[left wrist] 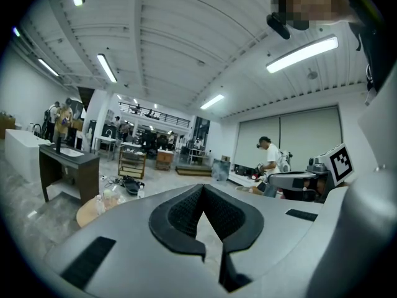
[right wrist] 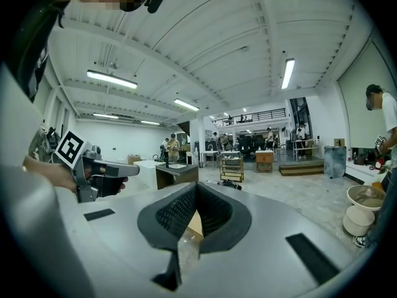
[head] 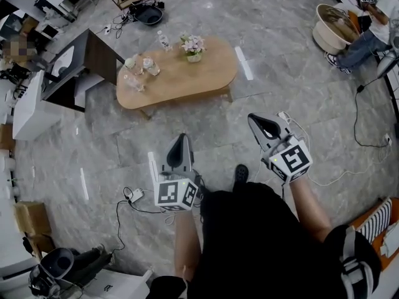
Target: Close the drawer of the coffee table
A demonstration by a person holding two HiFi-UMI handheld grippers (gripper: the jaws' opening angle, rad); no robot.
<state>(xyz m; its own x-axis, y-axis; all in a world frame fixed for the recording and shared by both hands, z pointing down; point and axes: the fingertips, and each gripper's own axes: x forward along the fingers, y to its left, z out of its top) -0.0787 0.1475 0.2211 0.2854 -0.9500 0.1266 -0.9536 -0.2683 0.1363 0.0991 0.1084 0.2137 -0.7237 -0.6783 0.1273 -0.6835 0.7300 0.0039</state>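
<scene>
Over the grey floor [head: 93, 142], left gripper [head: 181, 139] and right gripper [head: 254, 120] hang far from the coffee table [head: 181, 80]
That table stands at twelve o'clock; I cannot see its drawer. The left one is at its six o'clock, the right at its four, both with fingers squeezed tight together, holding nothing

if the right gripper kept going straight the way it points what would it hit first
Probably the wooden coffee table: the right gripper aims at it, and tan wood shows just past its shut jaws. Whether it would pass over the tabletop is unclear.
</scene>
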